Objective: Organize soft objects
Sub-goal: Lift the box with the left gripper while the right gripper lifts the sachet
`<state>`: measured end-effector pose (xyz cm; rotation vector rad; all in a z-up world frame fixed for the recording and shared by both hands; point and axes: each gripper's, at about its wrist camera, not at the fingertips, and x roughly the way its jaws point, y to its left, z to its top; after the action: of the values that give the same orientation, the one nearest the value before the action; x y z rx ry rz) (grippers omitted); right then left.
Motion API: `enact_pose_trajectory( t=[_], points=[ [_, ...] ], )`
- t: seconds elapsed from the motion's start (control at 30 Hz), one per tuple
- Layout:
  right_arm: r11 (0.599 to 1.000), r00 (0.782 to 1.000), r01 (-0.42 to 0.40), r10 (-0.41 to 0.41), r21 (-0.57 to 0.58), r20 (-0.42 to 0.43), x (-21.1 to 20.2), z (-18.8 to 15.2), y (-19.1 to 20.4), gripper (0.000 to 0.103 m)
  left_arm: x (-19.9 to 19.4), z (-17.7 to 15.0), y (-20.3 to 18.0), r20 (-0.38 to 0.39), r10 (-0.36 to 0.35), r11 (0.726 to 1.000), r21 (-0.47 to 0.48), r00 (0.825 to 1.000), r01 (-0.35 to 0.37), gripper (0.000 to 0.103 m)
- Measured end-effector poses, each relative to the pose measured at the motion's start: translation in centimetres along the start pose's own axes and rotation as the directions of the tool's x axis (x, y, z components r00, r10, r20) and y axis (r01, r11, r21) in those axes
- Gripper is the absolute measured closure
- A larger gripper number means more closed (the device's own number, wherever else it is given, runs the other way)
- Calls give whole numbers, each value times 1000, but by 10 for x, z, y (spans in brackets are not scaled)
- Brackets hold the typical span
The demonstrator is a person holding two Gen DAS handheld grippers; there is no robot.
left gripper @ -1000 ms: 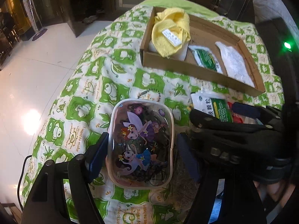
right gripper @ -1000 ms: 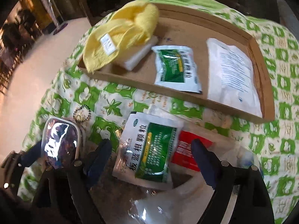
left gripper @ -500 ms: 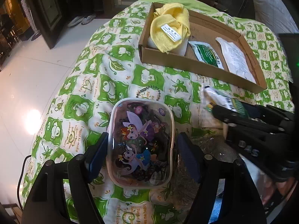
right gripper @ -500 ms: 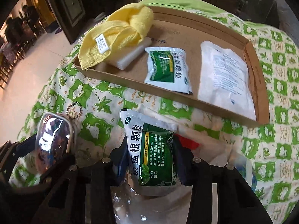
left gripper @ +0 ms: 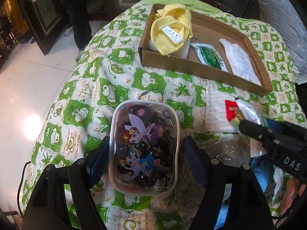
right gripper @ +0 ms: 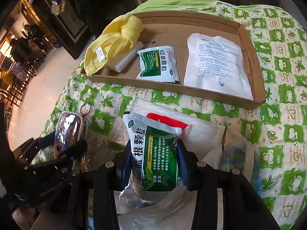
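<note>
The right gripper [right gripper: 153, 164], wide open over the green sachet [right gripper: 153, 153] a second before, had clamped it by its sides and lifted it off the clear bag [right gripper: 134, 203] toward the box [right gripper: 191, 94]; so the pick was done, placing remained. The jaws were narrowed and the pads were pressing the pouch, which stood up between them above the red packet [right gripper: 167, 119]. The box already held a yellow towel [right gripper: 115, 42], another sachet [right gripper: 159, 63] and a white pouch [right gripper: 216, 61]. The left gripper [left gripper: 144, 164] hadn't moved: jaws wide, straddling the fairy case [left gripper: 144, 145] on the quilt [left gripper: 86, 88], left pad apparently touching and right pad with a gap, so no real grip.
</note>
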<state>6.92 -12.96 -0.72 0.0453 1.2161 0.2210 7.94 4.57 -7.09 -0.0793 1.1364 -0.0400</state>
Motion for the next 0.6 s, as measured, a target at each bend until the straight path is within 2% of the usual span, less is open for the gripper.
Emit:
enact_pose_trajectory(
  t=[0.23,0.6],
  points=[
    [999,999,-48,48,6,21,-15,-7,-1,62,-18,-3,2,74,-78,997,-8,994,78,28],
    [997,996,-76,76,8,41,-41,0,-3,62,-21,-4,4,86,-102,995,-6,991,103,28]
  ],
)
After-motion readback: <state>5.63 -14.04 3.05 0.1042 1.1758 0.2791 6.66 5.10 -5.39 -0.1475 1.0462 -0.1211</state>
